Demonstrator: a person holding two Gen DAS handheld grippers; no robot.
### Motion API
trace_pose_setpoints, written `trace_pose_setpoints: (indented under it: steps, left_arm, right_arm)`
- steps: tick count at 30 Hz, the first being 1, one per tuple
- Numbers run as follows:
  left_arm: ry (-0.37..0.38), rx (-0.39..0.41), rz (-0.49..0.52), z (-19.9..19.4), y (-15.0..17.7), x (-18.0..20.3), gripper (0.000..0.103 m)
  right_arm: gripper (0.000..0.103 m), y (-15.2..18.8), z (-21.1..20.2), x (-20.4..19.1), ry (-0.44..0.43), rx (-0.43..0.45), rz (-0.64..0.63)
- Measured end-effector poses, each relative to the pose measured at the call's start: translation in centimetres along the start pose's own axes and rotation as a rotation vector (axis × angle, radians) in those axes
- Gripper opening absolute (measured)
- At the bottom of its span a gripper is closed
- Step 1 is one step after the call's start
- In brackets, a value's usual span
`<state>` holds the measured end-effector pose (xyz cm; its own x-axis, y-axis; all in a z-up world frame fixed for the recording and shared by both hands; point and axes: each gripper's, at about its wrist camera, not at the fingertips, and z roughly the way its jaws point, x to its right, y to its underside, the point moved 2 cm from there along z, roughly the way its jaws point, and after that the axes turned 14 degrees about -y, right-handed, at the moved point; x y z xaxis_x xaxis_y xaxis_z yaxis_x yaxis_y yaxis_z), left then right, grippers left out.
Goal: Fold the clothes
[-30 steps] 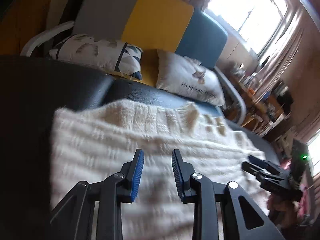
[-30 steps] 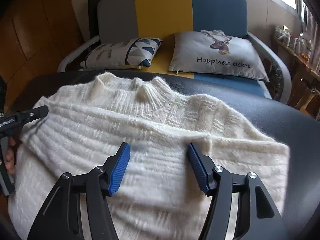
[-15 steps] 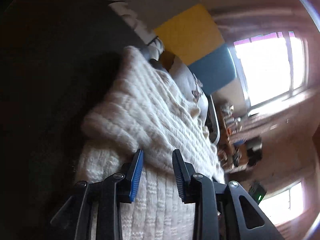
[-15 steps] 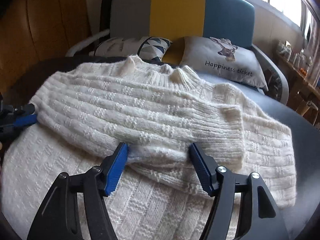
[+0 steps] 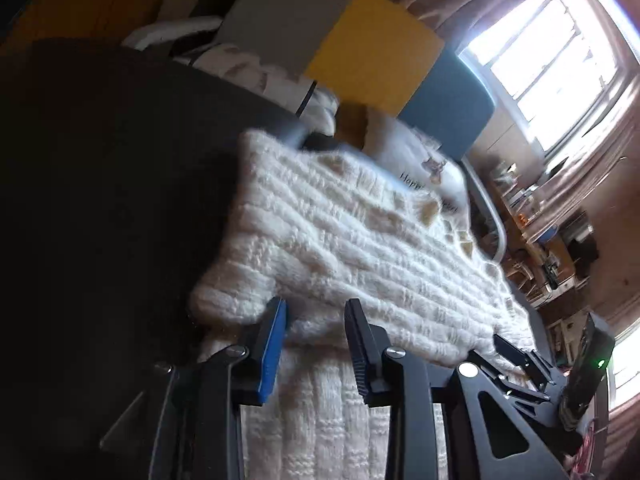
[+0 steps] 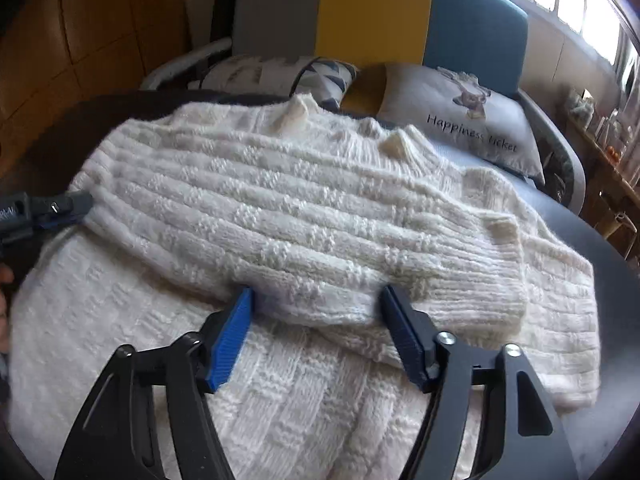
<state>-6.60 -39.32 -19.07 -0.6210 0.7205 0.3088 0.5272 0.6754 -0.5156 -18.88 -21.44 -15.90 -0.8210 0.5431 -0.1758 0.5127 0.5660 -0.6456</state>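
Note:
A cream knitted sweater (image 6: 280, 208) lies on a black round table (image 6: 616, 320), collar toward the sofa. One sleeve is folded across the body, its cuff (image 6: 500, 264) at the right. My right gripper (image 6: 316, 306) is open wide, with the near edge of the folded sleeve between its fingertips. My left gripper (image 5: 314, 316) is open at the sweater's left side, with the fold's edge between its tips. Each gripper appears in the other's view: the left gripper (image 6: 52, 208) touches the sweater's left edge, and the right gripper (image 5: 516, 356) is low at the right.
Behind the table stands a sofa (image 6: 372, 4) with a grey, yellow and blue back and two cushions (image 6: 472, 120). A cluttered shelf (image 5: 560, 240) runs under the bright window at the right. A person's finger (image 6: 5, 276) shows at the left edge.
The sleeve was laid across the sweater's body a second ago and now rests there. The left wrist view swung steeply and has rolled back. Both jaws keep the same gap.

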Motion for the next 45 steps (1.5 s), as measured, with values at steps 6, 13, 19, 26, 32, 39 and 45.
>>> trace_pose_setpoints:
  steps: [6,13,19,26,32,39,45]
  left_arm:
    - [0.055,0.005,0.024,-4.1,1.5,-0.8,0.034]
    - [0.143,0.002,0.121,-10.3,8.0,-1.3,0.034]
    - [0.061,-0.024,0.15,-9.3,13.0,-1.4,0.032]
    - [-0.014,0.04,0.179,-11.4,14.1,-1.3,0.034]
    - [-0.072,0.051,0.29,-12.0,17.2,-1.8,0.036]
    - [-0.034,0.064,0.275,-12.9,16.0,-0.8,0.037]
    - [-0.088,0.045,0.309,-10.6,15.0,-0.1,0.037]
  right_arm:
    - [0.072,1.1,-0.7,-0.6,-0.004,-0.024,0.011]
    - [0.072,6.6,-3.9,-1.5,-0.005,-0.027,0.061]
    - [0.073,11.3,-6.7,-2.2,-0.005,-0.03,0.104]
    - [0.073,16.1,-10.0,-2.3,-0.02,-0.028,0.163]
    - [0.074,18.9,-13.2,-0.7,-0.068,-0.015,0.235]
    - [0.074,19.6,-16.4,1.6,-0.148,0.047,0.347]
    - [0.074,15.6,-15.4,5.1,-0.168,0.151,0.402]
